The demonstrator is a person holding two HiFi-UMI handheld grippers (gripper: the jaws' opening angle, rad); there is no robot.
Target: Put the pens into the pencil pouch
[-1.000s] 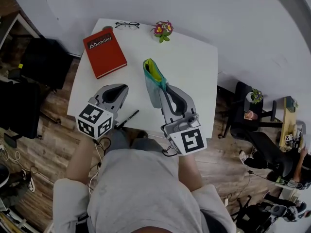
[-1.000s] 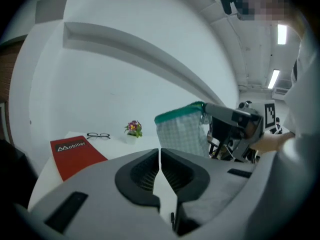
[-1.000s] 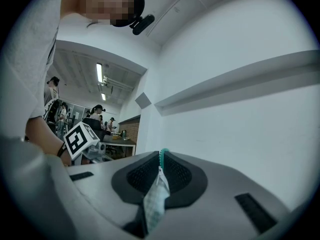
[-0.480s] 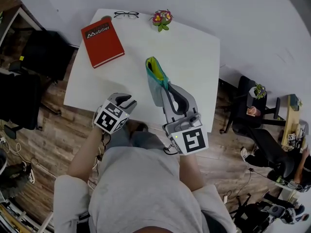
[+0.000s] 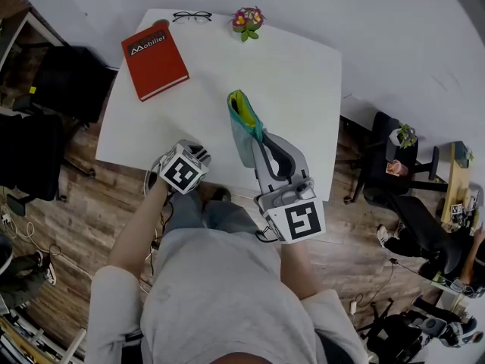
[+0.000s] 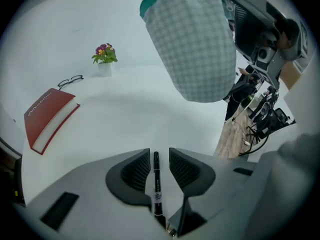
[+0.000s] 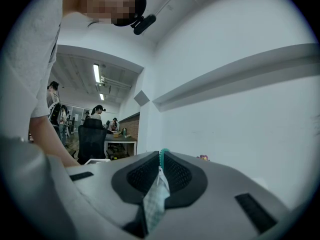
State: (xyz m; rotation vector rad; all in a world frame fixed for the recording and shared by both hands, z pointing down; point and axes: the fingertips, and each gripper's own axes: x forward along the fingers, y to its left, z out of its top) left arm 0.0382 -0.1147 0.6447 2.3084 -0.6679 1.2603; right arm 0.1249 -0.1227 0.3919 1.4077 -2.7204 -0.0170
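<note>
Left gripper view as guide: keep black pen (image 6: pixel 156 184), flat on white table (image 6: pixel 125 109) at its near edge, centred between just-opened, not touching jaws of left gripper (image 6: pixel 159 155), close squarely on barrel, then lift toward checked pouch (image 6: pixel 192 44) clamped in right gripper (image 7: pixel 161 156), farther right.

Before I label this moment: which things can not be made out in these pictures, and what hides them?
- Pen: head view, hidden under the left tool, whose jaws have just been opening around it; label print too small in the left gripper view.
- Pencil pouch contents: head view shows only its mouth; left gripper view, only the outside.
- Pencil pouch body: right gripper view, behind the right tool; only a pinched strip shows.
</note>
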